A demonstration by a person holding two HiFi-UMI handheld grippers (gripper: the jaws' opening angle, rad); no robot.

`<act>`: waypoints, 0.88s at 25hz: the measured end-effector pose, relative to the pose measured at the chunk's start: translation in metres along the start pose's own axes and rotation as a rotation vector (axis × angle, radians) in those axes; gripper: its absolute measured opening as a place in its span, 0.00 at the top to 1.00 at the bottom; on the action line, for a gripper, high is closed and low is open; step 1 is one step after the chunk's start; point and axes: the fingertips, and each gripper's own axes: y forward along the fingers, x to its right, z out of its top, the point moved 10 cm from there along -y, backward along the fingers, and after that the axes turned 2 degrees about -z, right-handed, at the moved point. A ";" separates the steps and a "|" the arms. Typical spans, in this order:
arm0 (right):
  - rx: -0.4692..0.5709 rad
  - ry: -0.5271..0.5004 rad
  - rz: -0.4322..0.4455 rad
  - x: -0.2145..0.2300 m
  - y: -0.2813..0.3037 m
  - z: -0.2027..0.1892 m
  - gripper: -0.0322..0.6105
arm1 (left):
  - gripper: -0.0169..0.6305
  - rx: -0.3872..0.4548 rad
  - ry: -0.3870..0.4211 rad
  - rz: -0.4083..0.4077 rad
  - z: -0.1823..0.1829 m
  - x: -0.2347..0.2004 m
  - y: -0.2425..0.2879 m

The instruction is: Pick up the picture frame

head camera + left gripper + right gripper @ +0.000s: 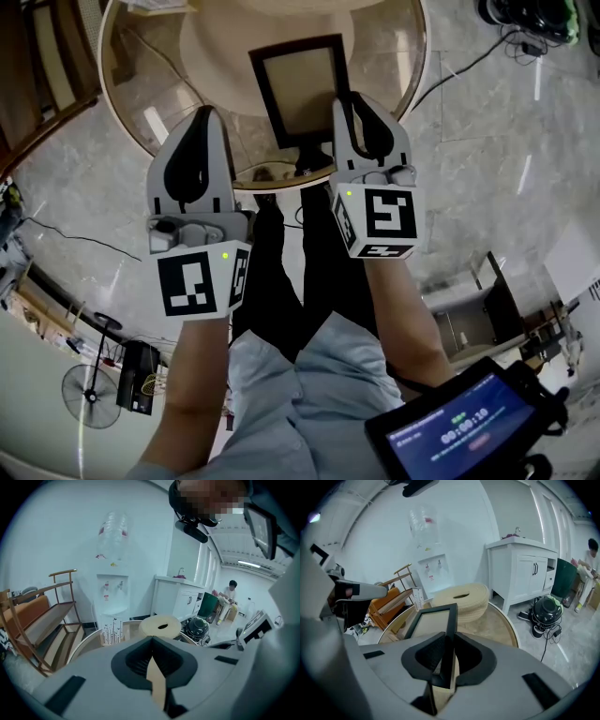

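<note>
The picture frame (298, 86), black-edged with a beige panel, hangs over the round glass table (127, 105). My right gripper (345, 103) is shut on the frame's right edge near its lower corner. In the right gripper view the frame (433, 620) runs away from the jaws, and its black edge is pinched between the dark pads of the right gripper (447, 638). My left gripper (208, 116) is to the left of the frame, apart from it, with its jaws together and nothing held. Only the room shows past the left gripper (152, 642).
A thick round beige disc (464, 599) lies at the table's centre. Around it stand a water dispenser (112, 599), a wooden rack (51, 620), a white cabinet (525, 569) and a black appliance with cables (546, 610). A floor fan (89, 394) is at lower left. A person (229, 590) sits far off.
</note>
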 end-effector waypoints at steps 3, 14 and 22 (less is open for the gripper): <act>0.046 -0.009 -0.004 -0.013 -0.022 0.022 0.83 | 0.96 0.035 0.020 -0.009 0.021 -0.001 -0.021; 0.214 -0.036 -0.019 -0.051 -0.091 0.082 0.83 | 0.96 0.162 0.098 -0.024 0.079 -0.001 -0.085; 0.316 -0.068 -0.038 -0.078 -0.143 0.114 0.83 | 0.96 0.258 0.132 -0.039 0.114 -0.001 -0.127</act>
